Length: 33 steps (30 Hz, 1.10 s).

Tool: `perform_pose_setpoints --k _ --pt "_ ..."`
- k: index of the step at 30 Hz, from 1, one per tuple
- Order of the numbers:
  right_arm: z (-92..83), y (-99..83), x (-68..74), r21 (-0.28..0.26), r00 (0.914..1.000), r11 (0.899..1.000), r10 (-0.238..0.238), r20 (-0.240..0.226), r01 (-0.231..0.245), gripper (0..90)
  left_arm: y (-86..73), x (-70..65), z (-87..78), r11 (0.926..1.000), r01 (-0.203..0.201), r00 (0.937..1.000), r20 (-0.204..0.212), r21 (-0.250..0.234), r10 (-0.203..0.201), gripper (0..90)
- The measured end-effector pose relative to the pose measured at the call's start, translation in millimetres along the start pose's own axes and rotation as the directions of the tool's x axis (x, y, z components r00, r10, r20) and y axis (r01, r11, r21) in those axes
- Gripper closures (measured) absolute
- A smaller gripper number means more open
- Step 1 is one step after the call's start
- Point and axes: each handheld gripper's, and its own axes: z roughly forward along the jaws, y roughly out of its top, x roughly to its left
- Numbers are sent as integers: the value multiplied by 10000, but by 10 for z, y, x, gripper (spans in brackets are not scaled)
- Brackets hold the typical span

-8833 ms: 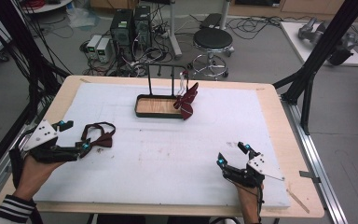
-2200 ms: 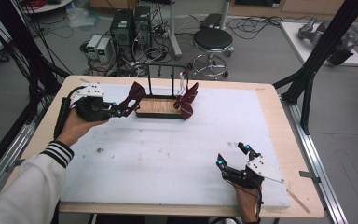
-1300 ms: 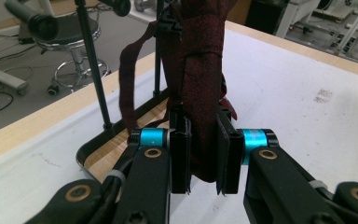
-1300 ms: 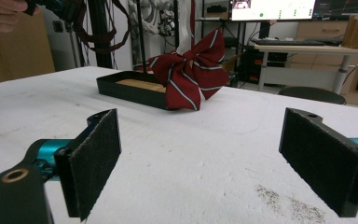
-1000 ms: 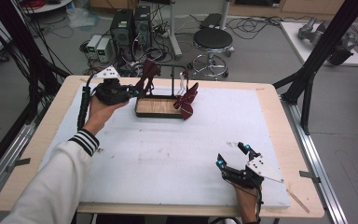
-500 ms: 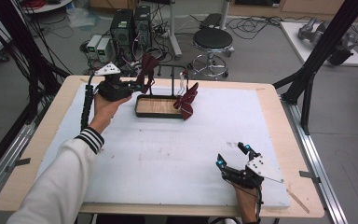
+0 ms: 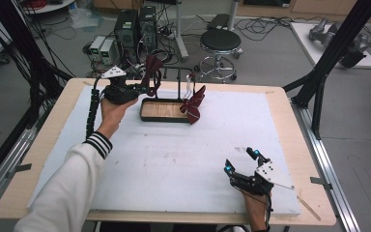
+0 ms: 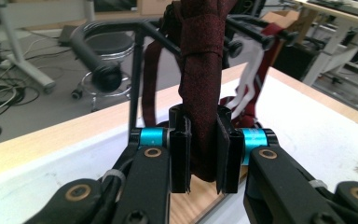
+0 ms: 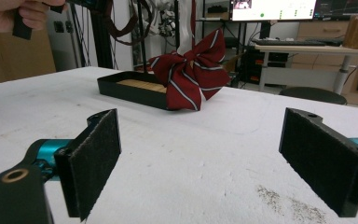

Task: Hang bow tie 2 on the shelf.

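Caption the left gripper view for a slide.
Left gripper shut on a dark red tie, raised at the black rack above the wooden tray.

Count: 2 bow ties, 1 dark red [image 7: 152,72] and 1 striped [image 7: 193,104]; 1 black rack [image 7: 166,110] at the table's [image 7: 280,111] far edge; 2 grippers [image 7: 142,89] [image 7: 241,162].

A lab; computer towers [image 7: 135,26] and loose cables [image 7: 265,21] on the floor; black frame struts [image 7: 338,43]; a monitor [image 9: 272,9].
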Motion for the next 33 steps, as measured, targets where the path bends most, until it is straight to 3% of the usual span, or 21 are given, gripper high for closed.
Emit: perform_pose_setpoints --k 4,18,26,33 --pt "0 0 0 2 10000 10000 5 -3 -5 119 -31 34 13 9997 231 9991 -348 37 -229 784" --pt "-1 0 -1 18 10000 10000 50 -12 -50 119 -86 51 89 9992 384 9961 -798 148 -371 784" --pt "-1 0 0 20 10000 10000 60 -33 -60 119 -99 47 104 9993 243 9927 -1188 273 -209 785" --pt "-1 0 1 20 10000 10000 49 -42 -49 119 -125 76 143 9981 520 9890 -1405 330 -468 780"
